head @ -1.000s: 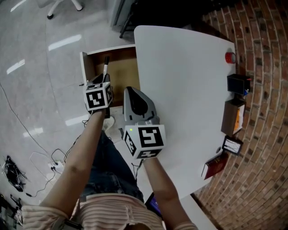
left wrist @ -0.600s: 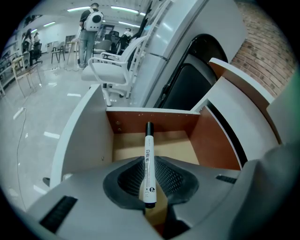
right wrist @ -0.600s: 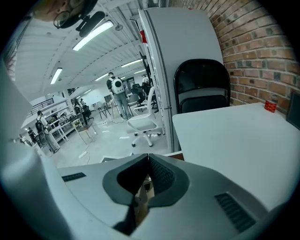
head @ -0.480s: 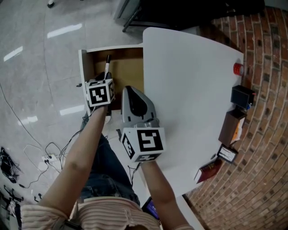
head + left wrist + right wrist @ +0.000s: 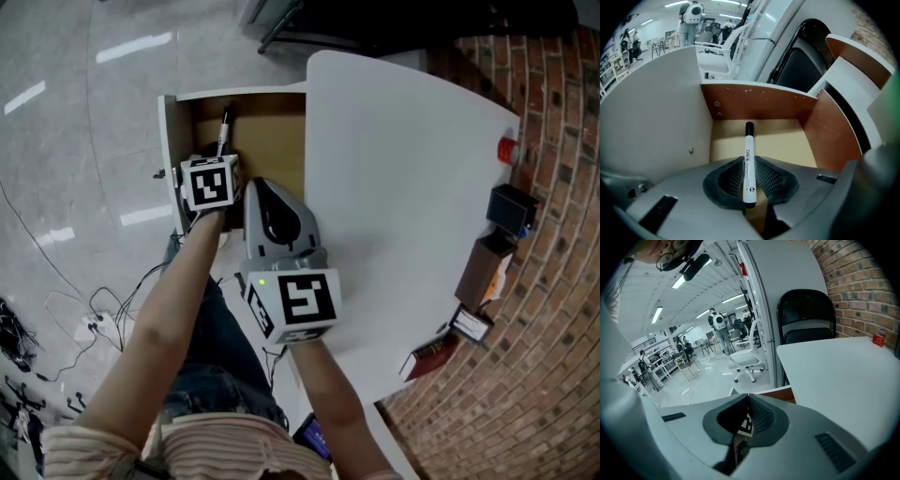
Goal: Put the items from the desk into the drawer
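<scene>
1. Marker (image 5: pixel 749 145): clamped in L gripper (image 5: pixel 748 174), pads shut on its lower barrel. It pts into the open drawer (image 5: pixel 759 105), over the floor.
2. Step (est.): delivering marker to drawer; not yet let go.
3. Next (est.): lower near drawer floor, part jaws, lift out clear of walls.
4. R gripper (image 5: pixel 748 401): jaws together, empty, by desk (image 5: pixel 403 169) edge.
5. Desk far edge: box (image 5: pixel 513 208) & other items, not yet stowed.
</scene>
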Motion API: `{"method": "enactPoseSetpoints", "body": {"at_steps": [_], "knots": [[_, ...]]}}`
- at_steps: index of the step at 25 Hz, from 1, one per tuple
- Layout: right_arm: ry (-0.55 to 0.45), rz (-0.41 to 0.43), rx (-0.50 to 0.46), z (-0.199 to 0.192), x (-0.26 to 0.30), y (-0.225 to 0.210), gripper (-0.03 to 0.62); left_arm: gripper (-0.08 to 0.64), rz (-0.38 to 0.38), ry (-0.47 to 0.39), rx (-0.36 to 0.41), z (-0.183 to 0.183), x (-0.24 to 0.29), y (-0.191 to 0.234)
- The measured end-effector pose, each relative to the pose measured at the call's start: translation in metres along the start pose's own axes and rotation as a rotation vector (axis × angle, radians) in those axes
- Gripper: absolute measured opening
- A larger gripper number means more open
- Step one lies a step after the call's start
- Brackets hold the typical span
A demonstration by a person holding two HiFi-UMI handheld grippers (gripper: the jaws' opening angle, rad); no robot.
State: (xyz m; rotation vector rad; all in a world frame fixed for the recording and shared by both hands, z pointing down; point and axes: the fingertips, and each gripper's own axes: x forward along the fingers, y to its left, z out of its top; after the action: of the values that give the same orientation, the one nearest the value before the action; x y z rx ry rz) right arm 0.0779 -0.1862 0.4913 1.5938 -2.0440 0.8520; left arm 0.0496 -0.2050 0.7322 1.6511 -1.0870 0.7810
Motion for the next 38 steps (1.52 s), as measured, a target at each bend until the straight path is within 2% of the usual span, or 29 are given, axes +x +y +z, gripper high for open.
{"method": "enactPoseSetpoints", "body": {"at_steps": [4, 16, 20, 24, 27, 30, 38], "knots": [[0.036, -0.014, 0.004, -0.007, 0.007, -0.002, 0.017, 0.072, 0.015, 0.038, 0.011, -0.007, 0.003, 0.006], [0.257, -0.058, 0.032, -0.045, 0.033, -0.009, 0.017, 0.072, -0.028, 0.041, 0.015, -0.014, 0.021, 0.004], [0.32, -0.073, 0.035, -0.056, 0.04, -0.014, 0.017, 0.072, -0.008, 0.042, 0.025, -0.013, 0.02, 0.009], [0.37, -0.092, 0.056, -0.066, 0.046, -0.021, 0.017, 0.072, -0.02, 0.054, 0.022, -0.015, 0.024, 0.008], [0.402, -0.103, 0.07, -0.074, 0.049, -0.023, 0.017, 0.072, -0.034, 0.049, 0.011, -0.016, 0.029, 0.007], [0.426, -0.108, 0.081, -0.08, 0.05, -0.025, 0.017, 0.072, -0.003, 0.064, 0.024, -0.017, 0.026, 0.011], [0.441, -0.109, 0.089, -0.083, 0.05, -0.025, 0.017, 0.072, 0.017, 0.107, 0.022, -0.02, 0.025, 0.01]]}}
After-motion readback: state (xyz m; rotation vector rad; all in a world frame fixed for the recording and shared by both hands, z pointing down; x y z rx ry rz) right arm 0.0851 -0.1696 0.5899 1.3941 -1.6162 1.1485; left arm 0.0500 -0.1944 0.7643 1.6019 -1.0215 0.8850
